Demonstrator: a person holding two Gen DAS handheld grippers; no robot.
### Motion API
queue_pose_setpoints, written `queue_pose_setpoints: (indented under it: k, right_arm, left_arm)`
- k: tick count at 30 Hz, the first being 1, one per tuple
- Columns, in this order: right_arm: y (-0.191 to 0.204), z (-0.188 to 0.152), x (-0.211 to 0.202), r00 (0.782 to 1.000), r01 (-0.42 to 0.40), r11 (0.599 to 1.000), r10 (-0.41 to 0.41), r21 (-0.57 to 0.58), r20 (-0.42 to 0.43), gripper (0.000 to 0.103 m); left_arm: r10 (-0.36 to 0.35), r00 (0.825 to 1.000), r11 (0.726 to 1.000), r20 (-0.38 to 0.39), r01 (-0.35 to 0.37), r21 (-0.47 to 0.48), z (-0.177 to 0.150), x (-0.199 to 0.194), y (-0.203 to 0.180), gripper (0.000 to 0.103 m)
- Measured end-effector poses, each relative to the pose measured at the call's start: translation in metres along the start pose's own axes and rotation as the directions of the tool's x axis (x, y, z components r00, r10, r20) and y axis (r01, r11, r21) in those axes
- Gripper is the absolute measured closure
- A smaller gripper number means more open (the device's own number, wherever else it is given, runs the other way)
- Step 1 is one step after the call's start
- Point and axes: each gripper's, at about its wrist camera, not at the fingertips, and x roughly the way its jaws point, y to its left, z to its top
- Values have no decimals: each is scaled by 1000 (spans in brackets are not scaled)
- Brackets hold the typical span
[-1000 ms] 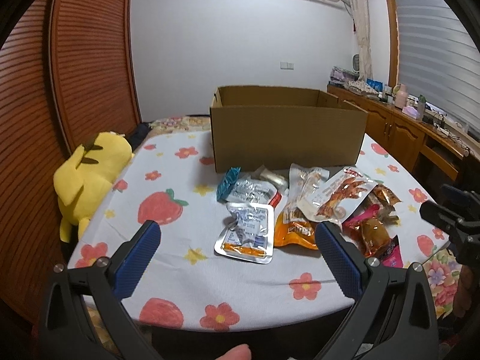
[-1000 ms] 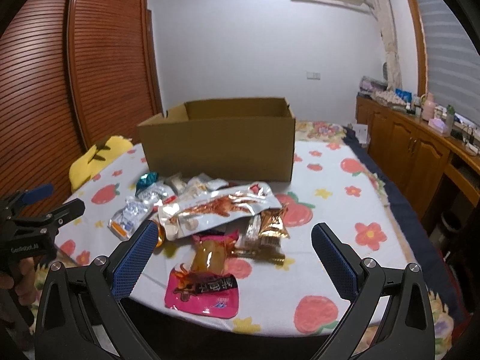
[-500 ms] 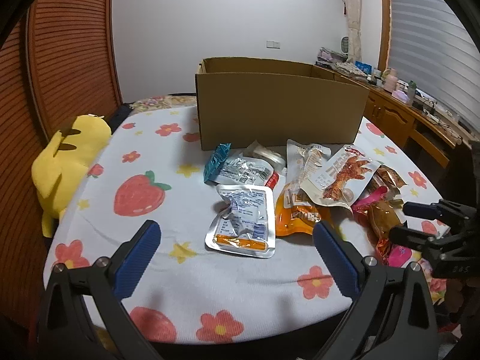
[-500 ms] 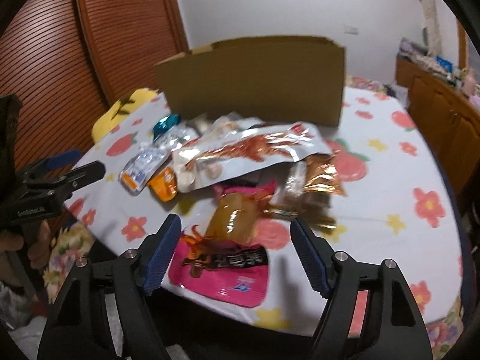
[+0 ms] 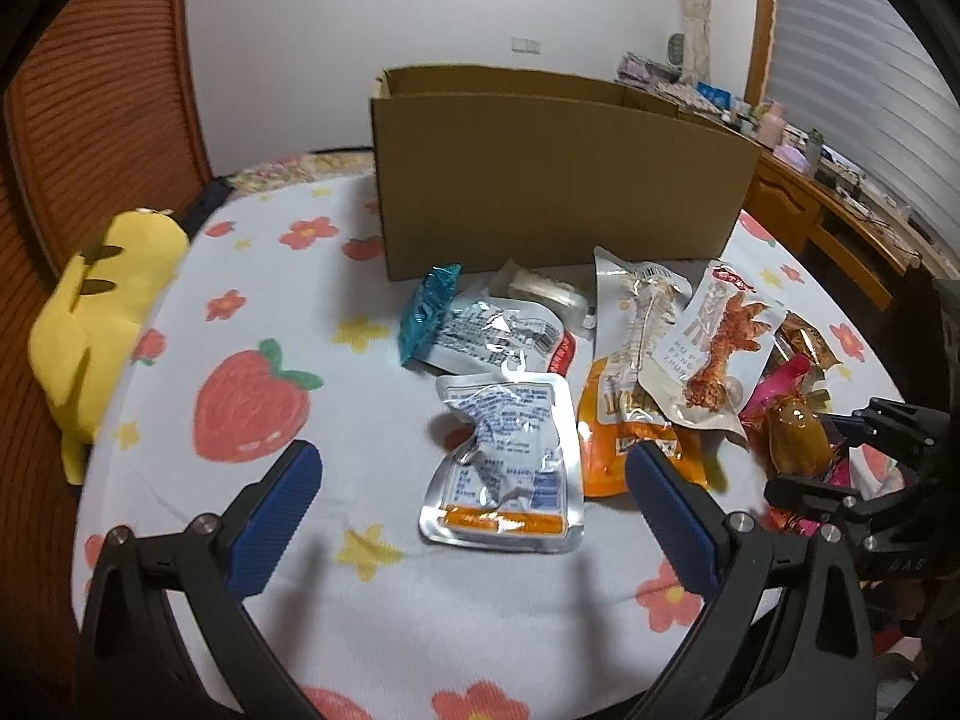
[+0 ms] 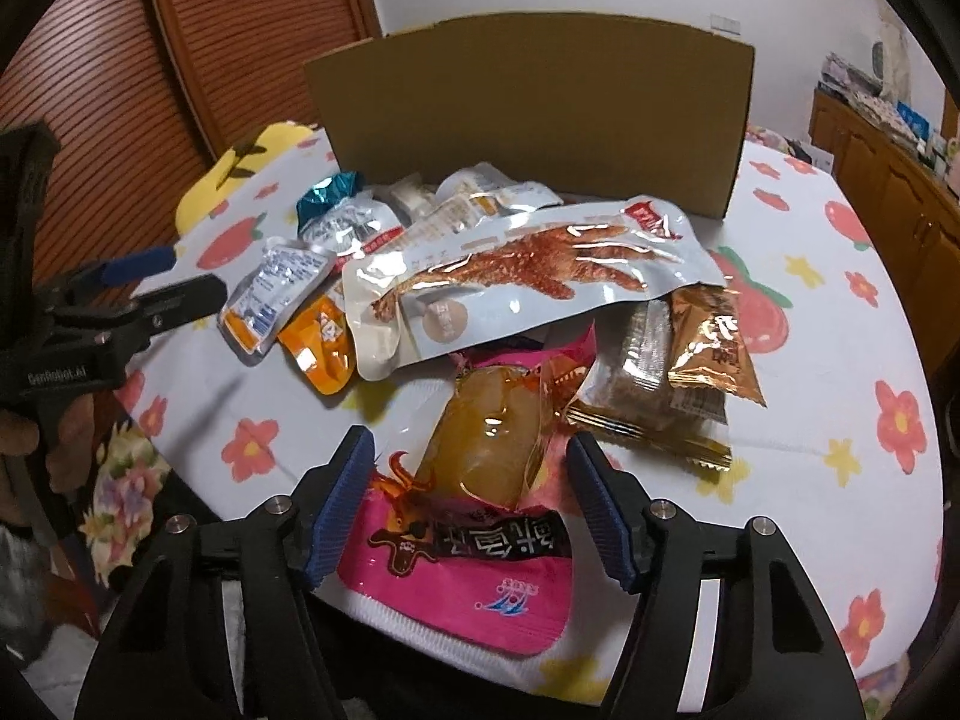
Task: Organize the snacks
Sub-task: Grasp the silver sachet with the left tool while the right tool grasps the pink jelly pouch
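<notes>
Snacks lie in a loose heap on the table, none of them in the cardboard box yet, so the sorting looks barely begun. Compared with a second ago, both views sit lower and closer to the pile, tilted down onto it. The right tongs have just been closing from wide open to about half open; the amber jelly pouch and the pink packet under it lie between the blue pads, which stand clear of the wrappers, so nothing is gripped. My guess is that pouch is the first pick, and the narrowing jaws are being fitted to it. The left tongs stay wide open and empty, framing the silver sachet with the orange strip, which rests flat just beyond the pads. Farther off, the chicken-foot packet overlaps the orange pouch, with the teal wrapper behind. The box stands open-topped just past them, and a yellow plush toy sits at the table's left edge.
</notes>
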Motion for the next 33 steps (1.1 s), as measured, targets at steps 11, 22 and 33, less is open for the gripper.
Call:
queue_pose_setpoints:
  k: [11,22,33]
  right_arm:
    - [3,4,4,1000,5,1000,-5,-15,-10,38]
    - [2,7,7,998,2,998,-6,-66,-61,42]
    - [3,7,8,998,5,995,-11,-96,-63,41]
  left_arm:
    - [-78,986,997,-148,75,-26,16,31,7,33]
    - [-91,974,996,-207,92,-6,19,46,2,46]
    - [-69,982,993,-175,85,84,9,41,-11,49]
